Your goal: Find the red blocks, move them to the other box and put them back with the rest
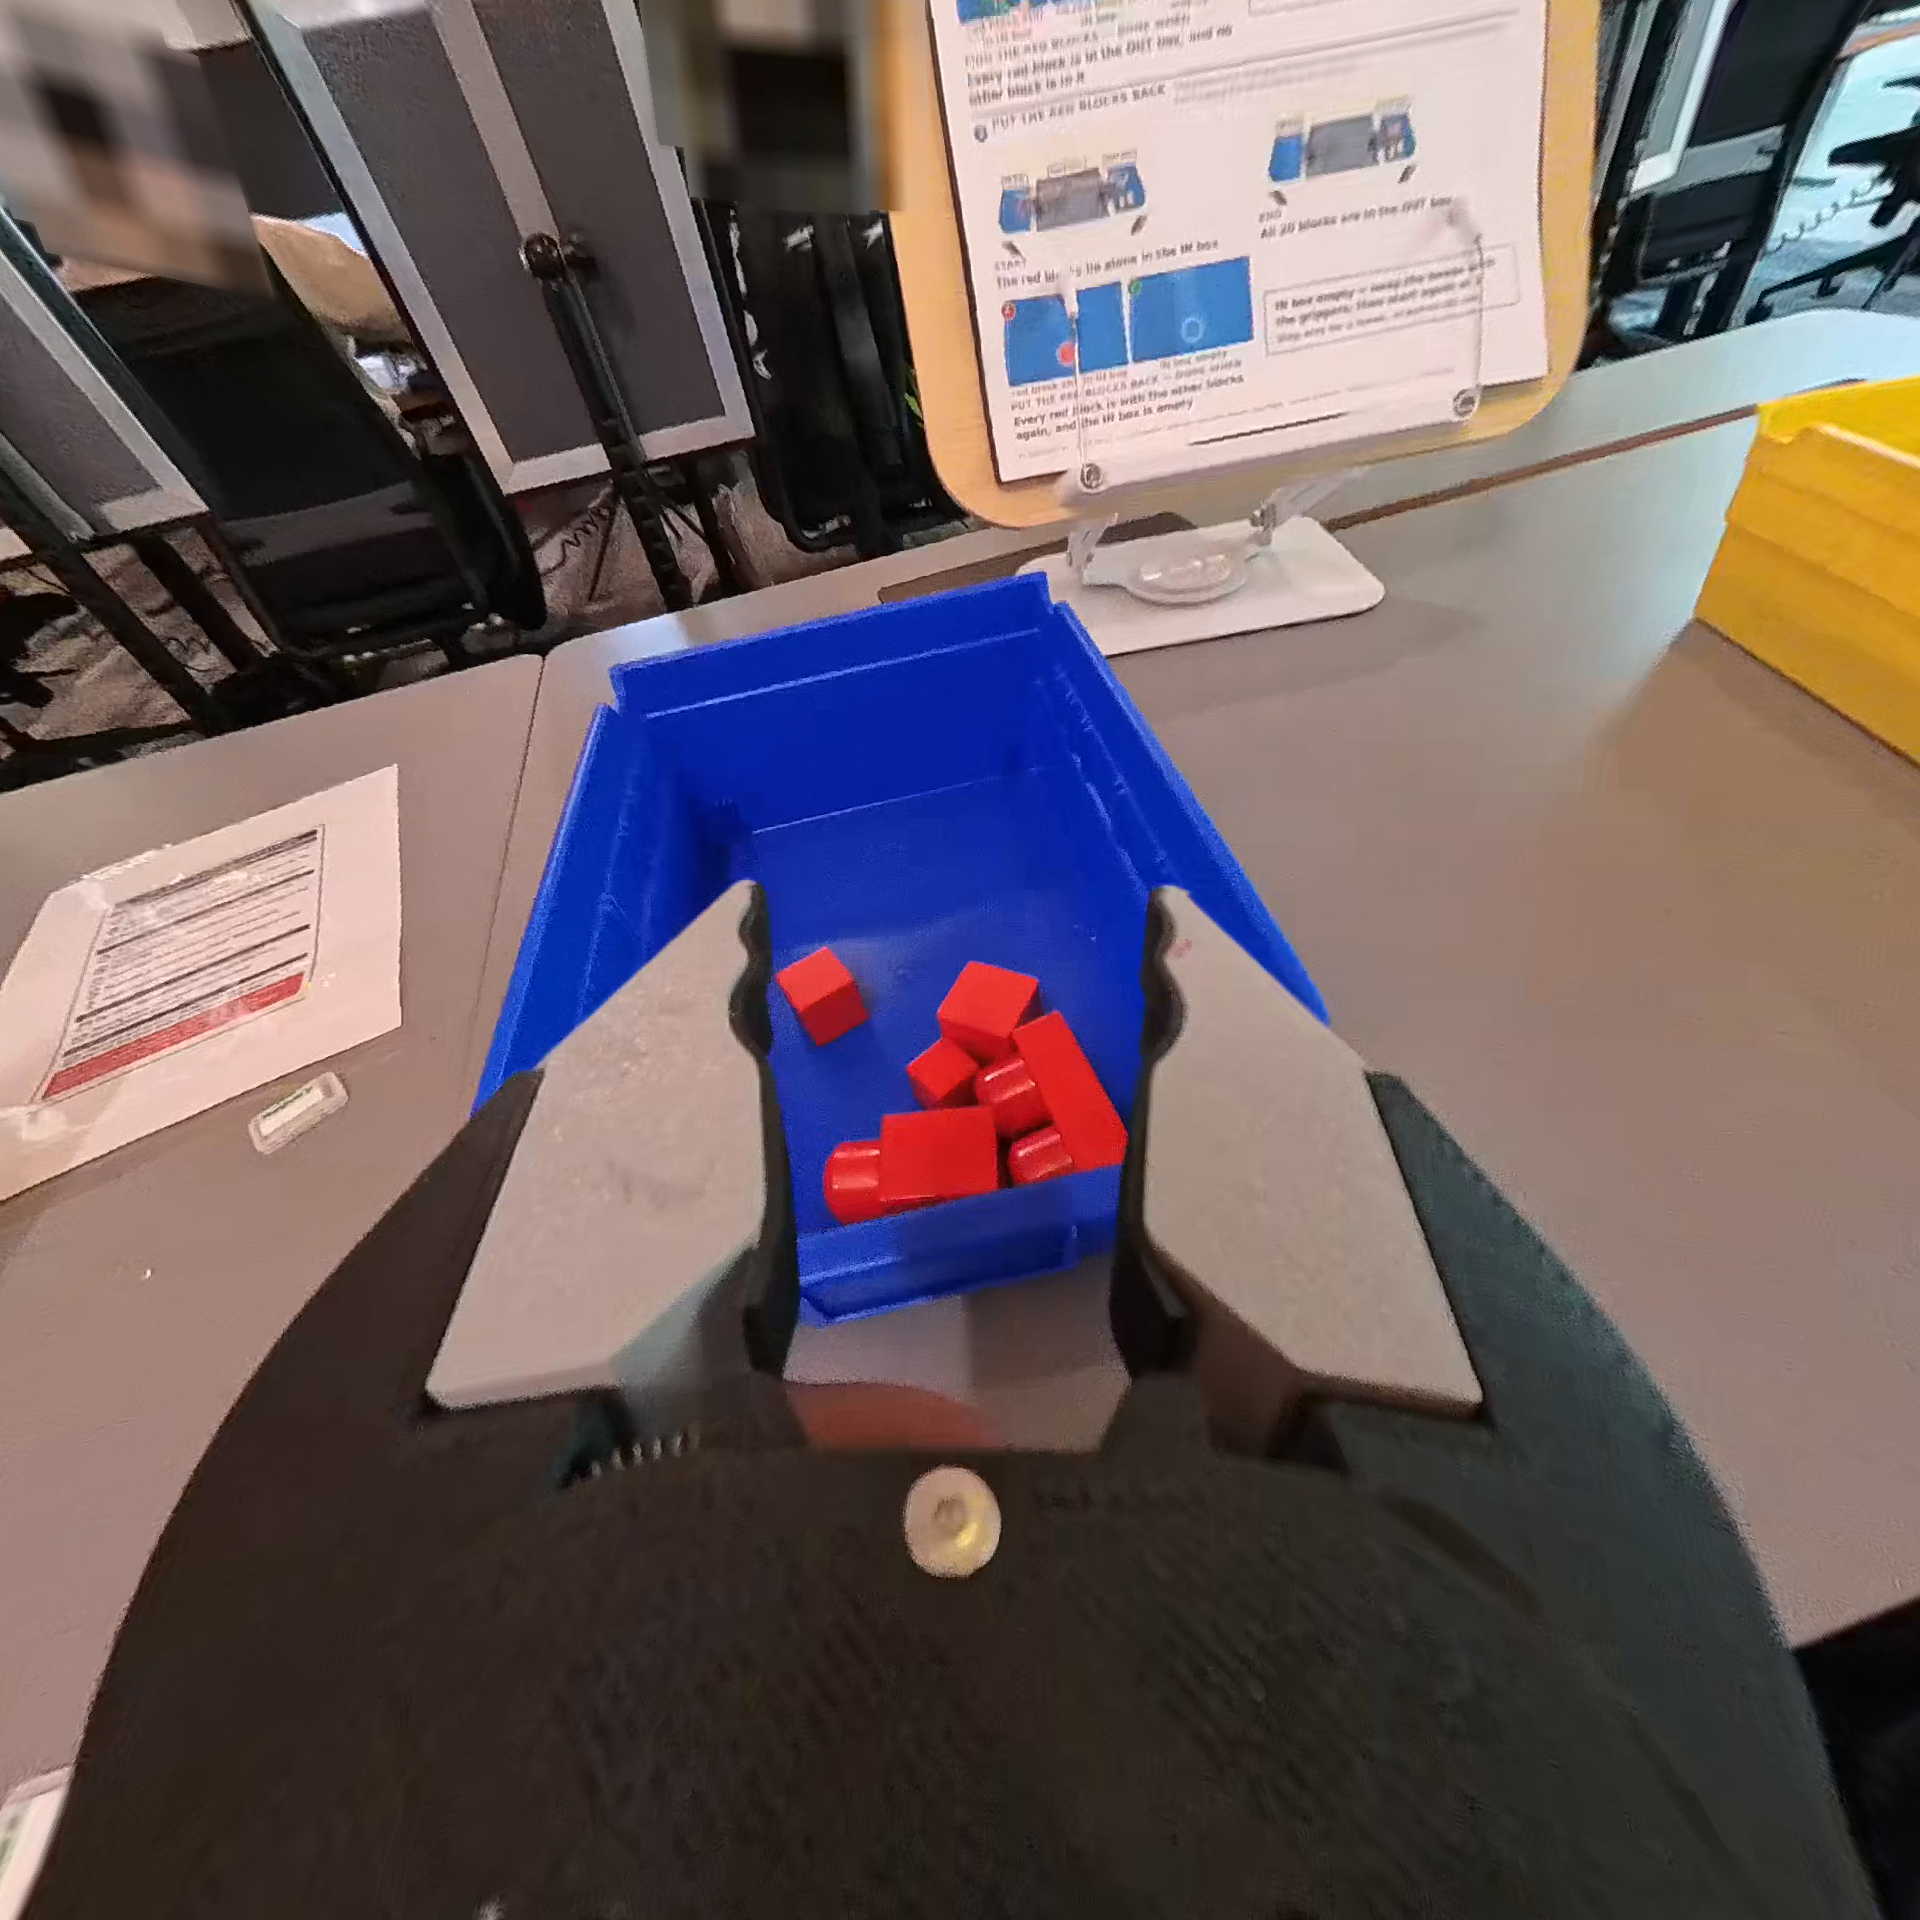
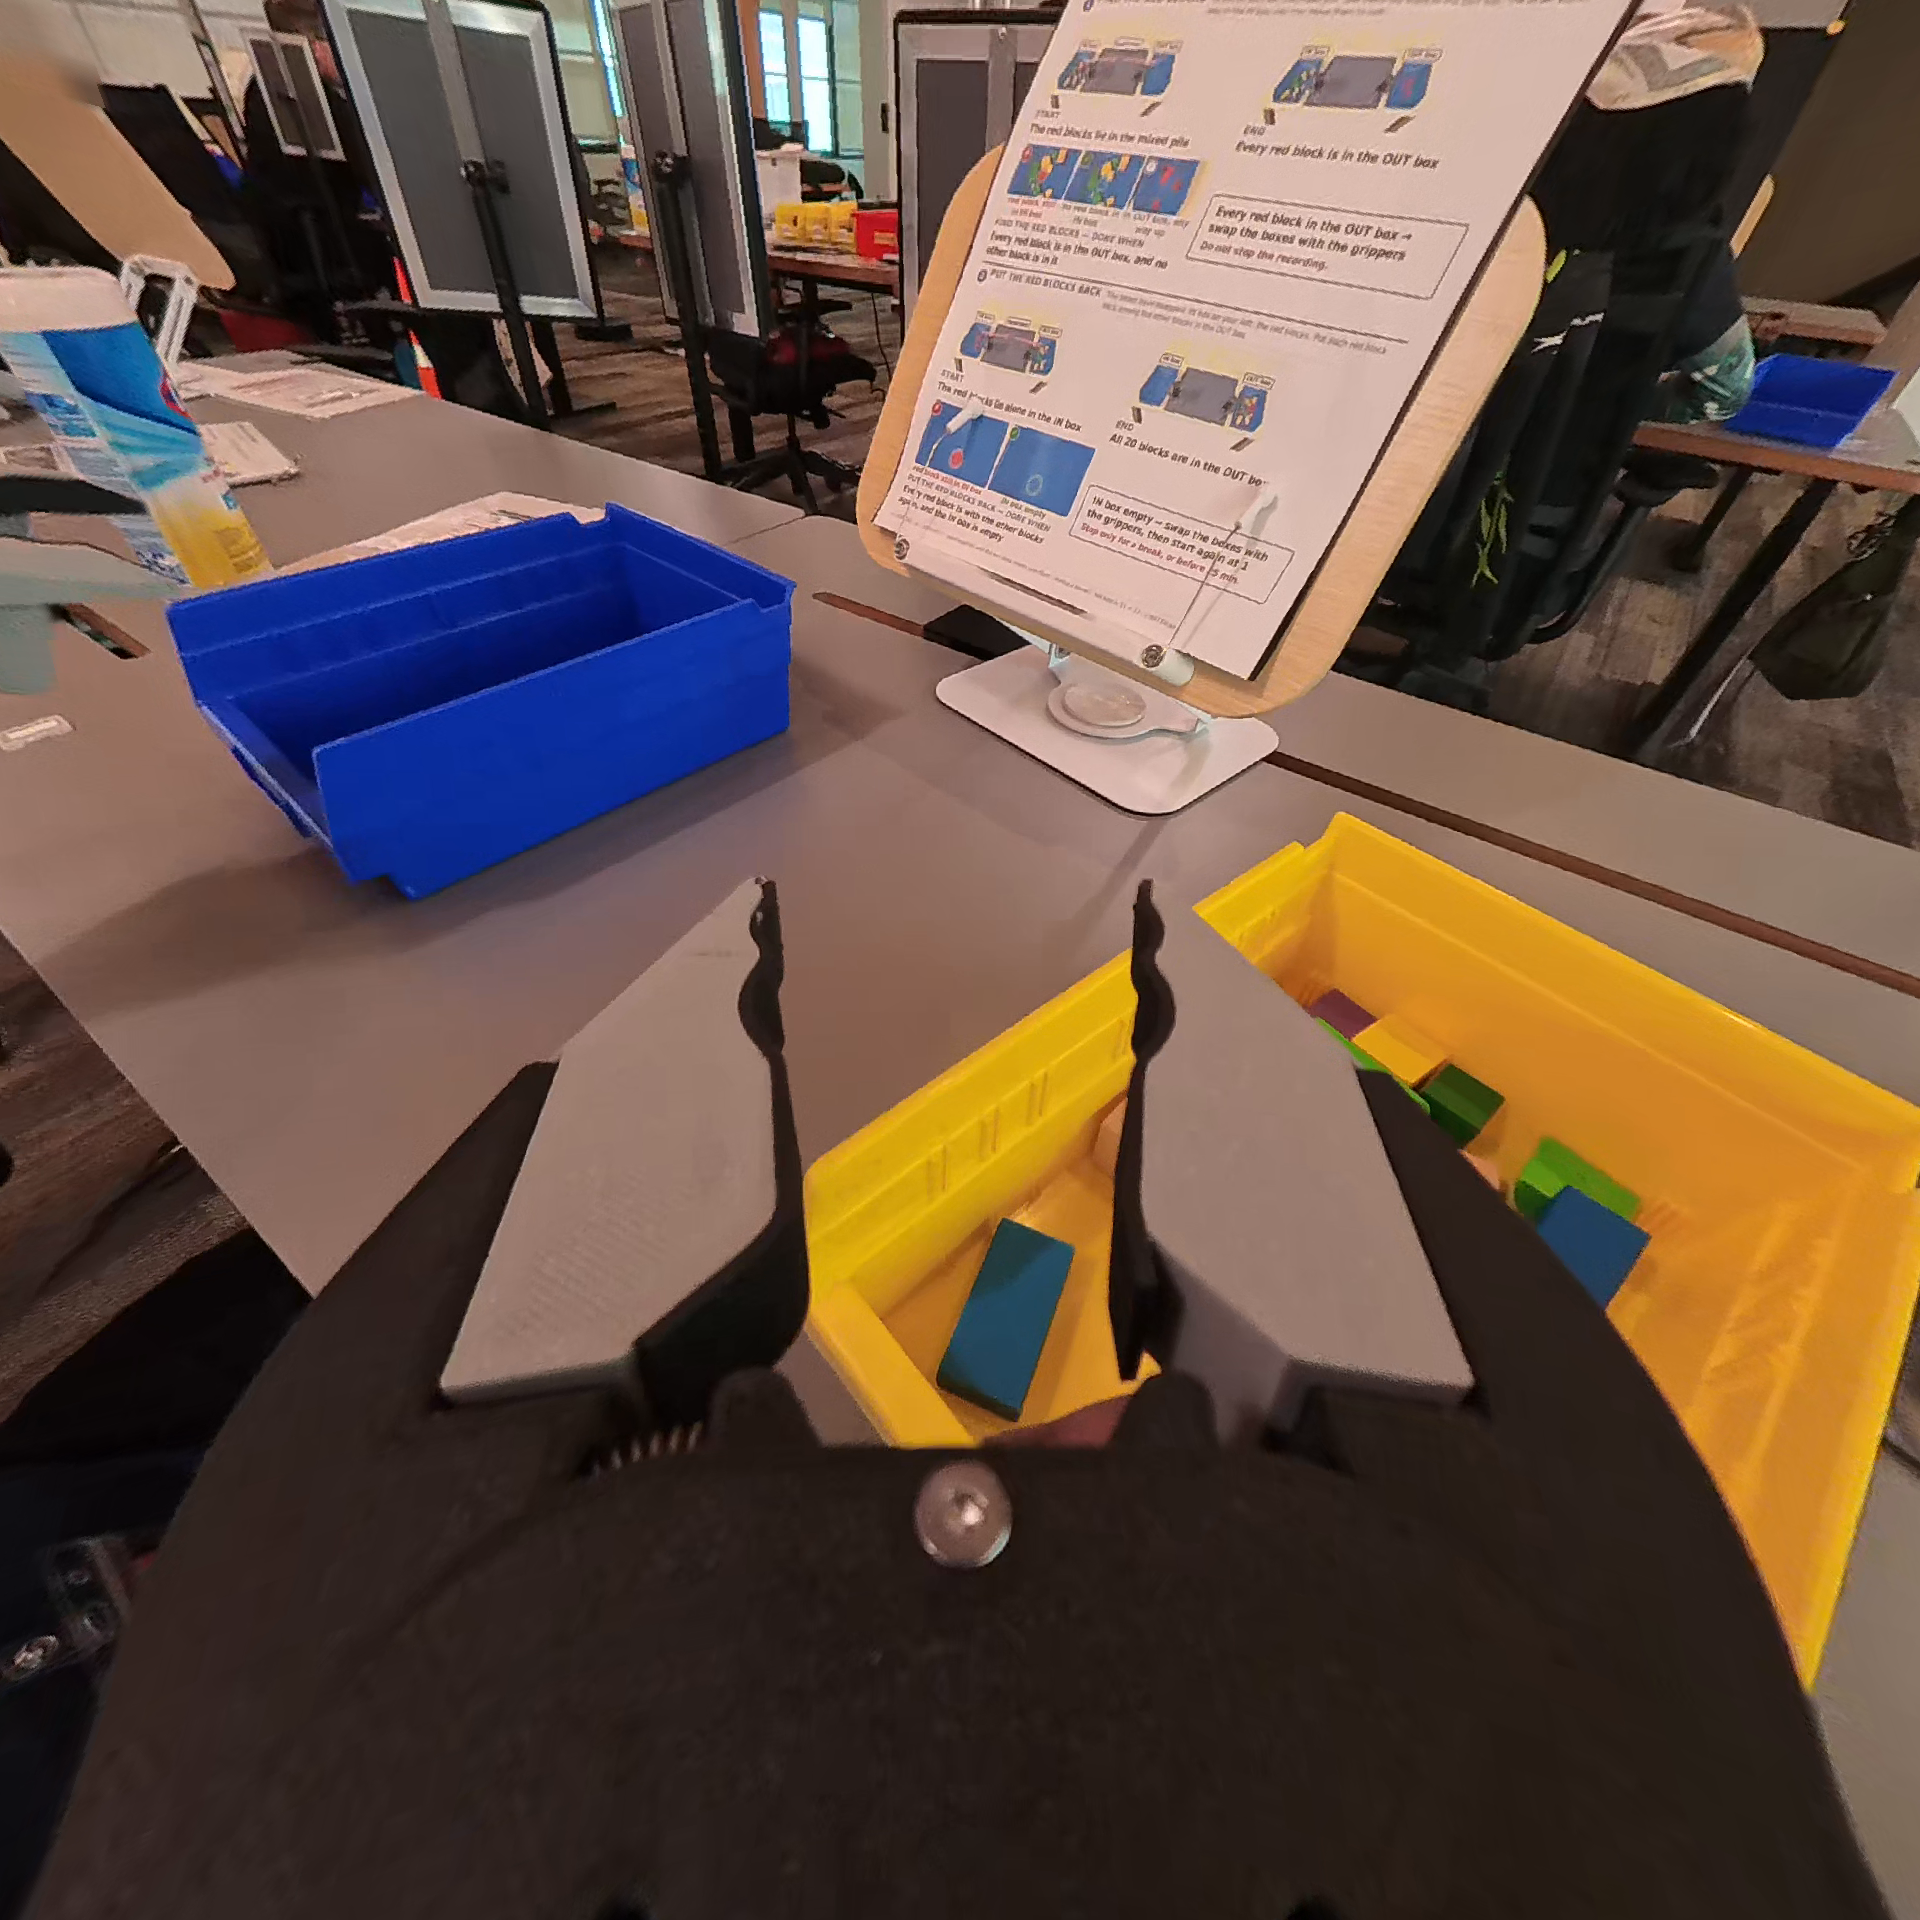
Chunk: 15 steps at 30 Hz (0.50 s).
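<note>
- The red blocks [image 1: 977, 1081] lie in the blue box [image 1: 883, 748], which stands toward the table's [image 1: 1455, 935] far edge, in front of the instruction stand [image 1: 1226, 582]; one cube [image 1: 821, 994] sits alone toward the box's left wall, the rest are heaped in its near right corner
- Judging by their crisp edges and painted sheen, they look like small, light, rigid wooden pieces, a bit slick; flat opposite faces of the cubes offer the surest hold, while the round-ended pieces would likely roll unless pinched across their sides
- The lone cube looks easiest to take first, free on every side
- Count: about eight red blocks show, though the heap may hide more; two boxes, one blue and one yellow box [image 2: 1558, 1039], the latter near the table's right edge
- In the yellow box roughly seven non-red blocks [image 2: 1003, 1314] show: blue, green, yellow, purple; some are hidden behind a finger
- Left gripper [image 1: 956, 935] hangs over the blue box, jaws apart, holding nothing
- Right gripper [image 2: 951, 925] hovers at the yellow box's left rim, jaws apart and bare
</note>
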Each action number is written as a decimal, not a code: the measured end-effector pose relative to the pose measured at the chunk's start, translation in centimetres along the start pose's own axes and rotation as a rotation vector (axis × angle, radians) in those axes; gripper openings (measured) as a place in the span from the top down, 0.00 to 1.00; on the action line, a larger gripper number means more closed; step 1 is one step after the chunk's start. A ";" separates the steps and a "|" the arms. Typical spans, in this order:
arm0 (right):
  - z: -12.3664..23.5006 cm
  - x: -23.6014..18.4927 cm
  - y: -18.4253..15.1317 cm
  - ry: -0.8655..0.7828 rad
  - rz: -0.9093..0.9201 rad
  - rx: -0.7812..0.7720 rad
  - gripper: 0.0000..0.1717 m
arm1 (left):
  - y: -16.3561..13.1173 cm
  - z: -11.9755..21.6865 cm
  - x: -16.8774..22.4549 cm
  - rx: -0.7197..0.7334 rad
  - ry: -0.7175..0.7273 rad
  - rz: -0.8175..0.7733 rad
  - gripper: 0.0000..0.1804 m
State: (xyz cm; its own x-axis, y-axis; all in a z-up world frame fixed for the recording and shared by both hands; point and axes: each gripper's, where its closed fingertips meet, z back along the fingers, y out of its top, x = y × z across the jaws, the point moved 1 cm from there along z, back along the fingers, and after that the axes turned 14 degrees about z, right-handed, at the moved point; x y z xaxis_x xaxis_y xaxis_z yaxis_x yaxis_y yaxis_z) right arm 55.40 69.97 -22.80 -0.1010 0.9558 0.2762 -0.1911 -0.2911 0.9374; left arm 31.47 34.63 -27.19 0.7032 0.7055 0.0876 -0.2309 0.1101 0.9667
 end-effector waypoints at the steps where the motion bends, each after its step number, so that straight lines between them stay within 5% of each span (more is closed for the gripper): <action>1: 0.2 0.0 -0.2 -0.006 0.001 -0.002 0.62 | -0.7 -0.6 -0.2 -0.029 -0.007 0.002 0.61; 7: 1.0 0.2 -1.2 -0.026 -0.014 -0.016 0.63 | -5.3 -3.9 -2.5 -0.266 0.025 -0.092 0.67; 15: 2.1 0.6 -1.4 -0.042 -0.040 -0.006 0.63 | -6.7 -7.6 -1.3 -0.444 -0.091 -0.100 0.69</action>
State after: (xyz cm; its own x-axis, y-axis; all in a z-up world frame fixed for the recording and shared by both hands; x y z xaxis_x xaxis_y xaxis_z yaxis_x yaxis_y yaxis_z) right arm 57.65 71.07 -23.47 -0.0522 0.9676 0.2470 -0.2005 -0.2524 0.9466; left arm 26.99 38.24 -35.61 0.7883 0.6140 0.0386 -0.4101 0.4777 0.7769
